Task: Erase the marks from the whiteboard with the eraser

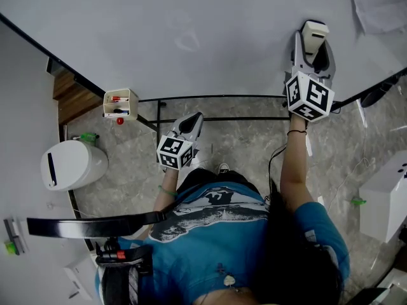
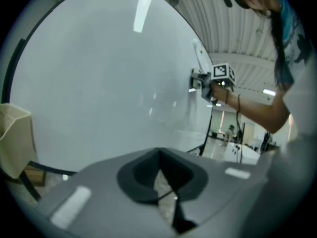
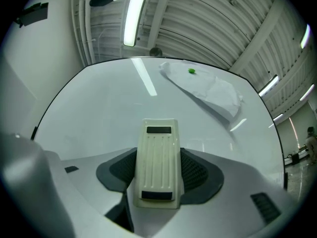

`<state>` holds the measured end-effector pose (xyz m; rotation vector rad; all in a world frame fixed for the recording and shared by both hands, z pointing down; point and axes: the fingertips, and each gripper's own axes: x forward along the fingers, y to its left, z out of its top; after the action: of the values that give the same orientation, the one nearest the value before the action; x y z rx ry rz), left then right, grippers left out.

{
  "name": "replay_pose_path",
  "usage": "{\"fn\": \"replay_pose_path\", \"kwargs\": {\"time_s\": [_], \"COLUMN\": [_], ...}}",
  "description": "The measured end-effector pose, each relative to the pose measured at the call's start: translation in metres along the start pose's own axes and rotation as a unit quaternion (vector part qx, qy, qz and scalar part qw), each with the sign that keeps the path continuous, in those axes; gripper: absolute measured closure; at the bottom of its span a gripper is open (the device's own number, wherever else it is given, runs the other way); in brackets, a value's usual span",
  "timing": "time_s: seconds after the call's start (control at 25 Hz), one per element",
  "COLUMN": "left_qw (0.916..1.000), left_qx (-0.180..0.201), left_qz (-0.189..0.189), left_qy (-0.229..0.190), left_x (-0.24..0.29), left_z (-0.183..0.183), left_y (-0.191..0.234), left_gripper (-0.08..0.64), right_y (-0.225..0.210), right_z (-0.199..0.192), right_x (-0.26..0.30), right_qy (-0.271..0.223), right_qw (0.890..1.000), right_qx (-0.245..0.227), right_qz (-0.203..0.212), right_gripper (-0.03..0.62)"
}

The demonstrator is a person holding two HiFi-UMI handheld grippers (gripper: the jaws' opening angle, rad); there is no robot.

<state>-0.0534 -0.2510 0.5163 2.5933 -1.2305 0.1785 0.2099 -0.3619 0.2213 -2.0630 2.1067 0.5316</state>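
Observation:
The whiteboard (image 1: 159, 24) fills the top of the head view, with a faint grey trace (image 1: 187, 41) near its middle. My right gripper (image 1: 316, 43) is raised against the board's right part, shut on a cream ribbed eraser (image 1: 313, 33). In the right gripper view the eraser (image 3: 158, 152) stands lengthwise between the dark pads (image 3: 198, 175), its far end towards the board (image 3: 99, 113). My left gripper (image 1: 194, 121) hangs lower, by the board's bottom edge, shut and holding nothing. The left gripper view shows the board (image 2: 99, 83) and the right gripper (image 2: 200, 83) on it.
A small cream box with markers (image 1: 121, 103) hangs at the board's lower left edge. A sheet of paper (image 3: 208, 90) with a green magnet (image 3: 191, 72) is pinned at the board's upper right. A white bin (image 1: 73, 164) stands on the floor at left. A black stand frame (image 1: 222, 107) runs below the board.

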Motion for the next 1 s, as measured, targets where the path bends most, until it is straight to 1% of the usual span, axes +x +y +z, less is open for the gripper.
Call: {"fn": "replay_pose_path", "kwargs": {"time_s": [0.24, 0.52, 0.64, 0.8, 1.0], "left_qw": [1.0, 0.9998, 0.9996, 0.9993, 0.9988], "left_qx": [-0.004, -0.01, -0.012, -0.015, -0.019], "left_qz": [0.008, 0.019, 0.025, 0.033, 0.043], "left_qy": [0.0, -0.005, -0.008, -0.01, -0.014], "left_x": [-0.005, -0.013, -0.015, -0.02, -0.028], "left_z": [-0.001, -0.006, -0.007, -0.008, -0.006], "left_y": [0.006, 0.015, 0.02, 0.025, 0.03], "left_gripper": [0.558, 0.558, 0.558, 0.558, 0.558], "right_y": [0.078, 0.157, 0.191, 0.239, 0.282], "right_z": [0.011, 0.012, 0.006, -0.011, -0.021], "right_x": [0.002, 0.001, 0.0, -0.005, -0.011], "right_qy": [-0.016, -0.018, -0.012, 0.005, 0.02], "right_qw": [0.997, 0.994, 0.991, 0.983, 0.979], "right_qx": [-0.057, -0.05, -0.052, -0.075, -0.082], "right_qz": [0.042, 0.091, 0.122, 0.165, 0.188], "right_gripper": [0.33, 0.33, 0.33, 0.33, 0.33]}}
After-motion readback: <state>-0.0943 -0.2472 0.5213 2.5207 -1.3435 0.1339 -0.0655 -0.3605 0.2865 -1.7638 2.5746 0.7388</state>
